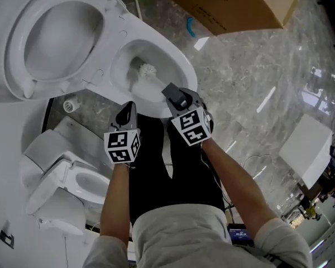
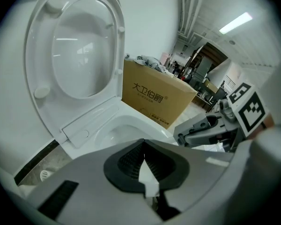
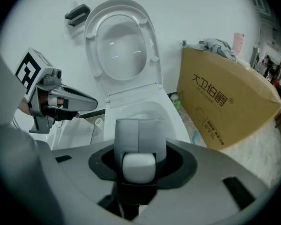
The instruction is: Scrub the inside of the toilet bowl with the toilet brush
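Grey marble floor (image 1: 257,71). Big white toilet on it, seat and lid (image 1: 22,49) tipped up against the wall, toilet bowl (image 1: 185,74) open, directly ahead of both tongs.

Cardboard box (image 3: 225,107) stands on the floor just right of the toilet. Its side is printed "大卫伯爵" in dark characters with a small round logo underneath; the finer print is too small to read. Rags or cloth are piled on top.

A second, small toilet (image 1: 67,183) sits lower left in the head view, lid up. A white block (image 1: 307,147) lies on the floor, well off to the right.

Right tongs (image 3: 138,135): jaws pressed together, pinching the white handle of the toilet brush (image 1: 148,70). The handle runs forward and down from the jaws into the bowl. The bristle head is inside the bowl, low against the inner wall.

Left tongs (image 2: 144,146): jaws closed tip to tip, nothing between them. They sit just left of the right tongs, short of the bowl rim and apart from the brush.

Square black-and-white marker cubes on both tongs.
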A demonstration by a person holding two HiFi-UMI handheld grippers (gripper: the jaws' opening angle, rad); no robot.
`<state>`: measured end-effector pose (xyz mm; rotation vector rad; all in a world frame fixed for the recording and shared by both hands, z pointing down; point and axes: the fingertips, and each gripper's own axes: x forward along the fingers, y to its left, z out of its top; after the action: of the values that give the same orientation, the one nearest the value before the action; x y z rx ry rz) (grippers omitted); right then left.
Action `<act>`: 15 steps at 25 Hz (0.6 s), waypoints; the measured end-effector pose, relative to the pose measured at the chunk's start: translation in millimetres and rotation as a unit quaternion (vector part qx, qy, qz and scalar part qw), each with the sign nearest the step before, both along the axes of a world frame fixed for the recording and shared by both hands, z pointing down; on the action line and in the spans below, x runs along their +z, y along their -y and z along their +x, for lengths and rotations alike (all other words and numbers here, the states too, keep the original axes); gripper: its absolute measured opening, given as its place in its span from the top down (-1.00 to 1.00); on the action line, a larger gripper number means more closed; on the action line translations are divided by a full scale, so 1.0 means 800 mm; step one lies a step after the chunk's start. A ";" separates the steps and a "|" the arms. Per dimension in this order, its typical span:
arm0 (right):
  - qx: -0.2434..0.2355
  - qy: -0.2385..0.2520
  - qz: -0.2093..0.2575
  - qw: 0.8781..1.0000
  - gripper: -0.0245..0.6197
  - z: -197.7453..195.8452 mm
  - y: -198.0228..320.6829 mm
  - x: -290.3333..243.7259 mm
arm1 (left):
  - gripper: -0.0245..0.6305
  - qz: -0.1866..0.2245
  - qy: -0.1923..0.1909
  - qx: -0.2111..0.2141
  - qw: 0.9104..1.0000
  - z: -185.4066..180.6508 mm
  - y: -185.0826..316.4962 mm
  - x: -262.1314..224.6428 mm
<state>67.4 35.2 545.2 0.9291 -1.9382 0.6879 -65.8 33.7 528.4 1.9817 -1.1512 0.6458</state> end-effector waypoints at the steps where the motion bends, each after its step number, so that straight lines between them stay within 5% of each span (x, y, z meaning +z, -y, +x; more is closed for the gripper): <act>1: 0.003 0.004 0.002 1.000 0.41 0.003 -0.002 -0.010 | 0.90 0.003 0.001 -0.003 1.000 0.002 0.000 -0.009; 15: 0.051 0.047 0.047 0.997 0.41 0.036 -0.031 -0.125 | 0.90 0.042 0.017 -0.042 0.998 0.018 -0.018 -0.115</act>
<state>96.5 59.9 445.5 1.0766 -2.0310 0.7144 -51.8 47.9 436.6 1.9869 -1.2940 0.5983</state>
